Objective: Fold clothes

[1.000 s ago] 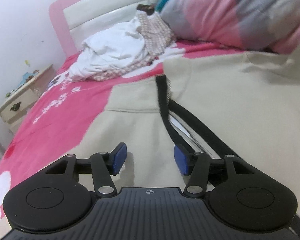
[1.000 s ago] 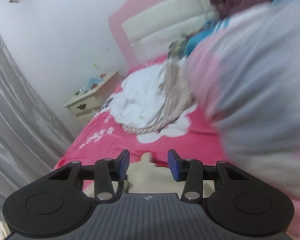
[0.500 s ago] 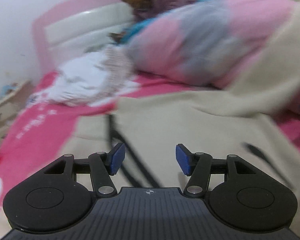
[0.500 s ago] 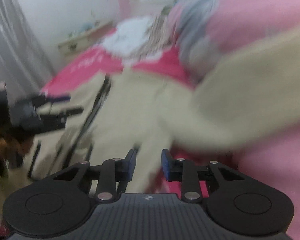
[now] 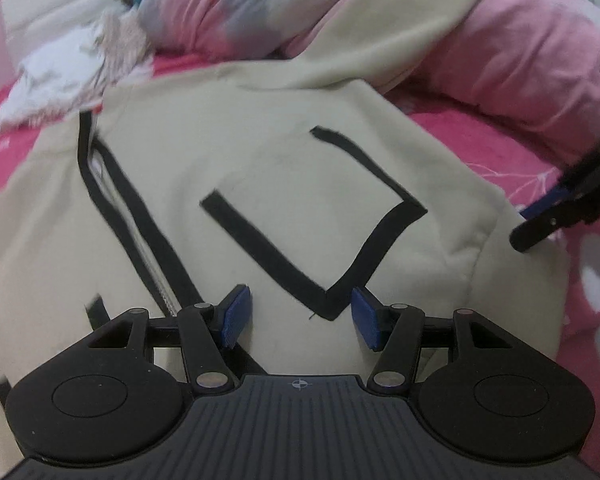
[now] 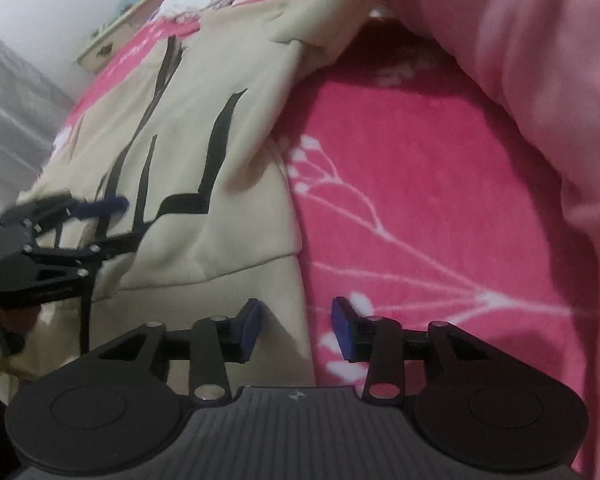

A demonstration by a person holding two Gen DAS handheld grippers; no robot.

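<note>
Right gripper (image 6: 296,326) jaws closing astride cream jacket (image 5: 260,168) hem edge, pads not pinching yet; left gripper (image 5: 300,316) spread, empty. Seat fabric deep before lifting

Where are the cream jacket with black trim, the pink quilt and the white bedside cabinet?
cream jacket (image 5: 284,184): left wrist view, front panel.
pink quilt (image 6: 520,92): right wrist view, draped side.
white bedside cabinet (image 6: 112,38): right wrist view, drawer front.

Bare pink sheet (image 6: 420,184) right of the cream jacket (image 5: 280,168): open passage. Obstacles: pink quilt (image 6: 540,80) heaped along the sheet's far and right edge, jacket sleeve (image 5: 380,32) draped onto it; white clothes pile (image 5: 60,76) beyond the jacket's far left corner.
</note>
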